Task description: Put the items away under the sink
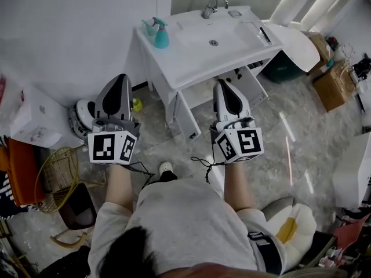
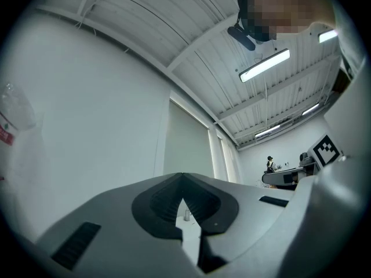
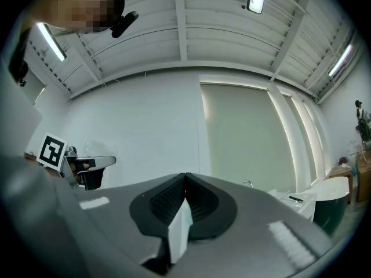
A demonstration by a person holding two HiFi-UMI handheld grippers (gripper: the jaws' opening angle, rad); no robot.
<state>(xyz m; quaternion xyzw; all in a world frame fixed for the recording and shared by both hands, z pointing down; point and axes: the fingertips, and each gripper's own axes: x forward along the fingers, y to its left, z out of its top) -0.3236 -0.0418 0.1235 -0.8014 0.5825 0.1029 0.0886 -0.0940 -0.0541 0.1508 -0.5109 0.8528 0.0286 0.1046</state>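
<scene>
Approach stage: left tool and right tool closed on nothing, short of the sink. Next, likely: open one around the spray bottle at sink's left.

We see a pale marbled floor and a plain white wall. At the right a cardboard box stands near a dark green bin. At the left a yellow wire basket sits just beside something orange, with a white box further up the head view. Overhead we find long ceiling lights
</scene>
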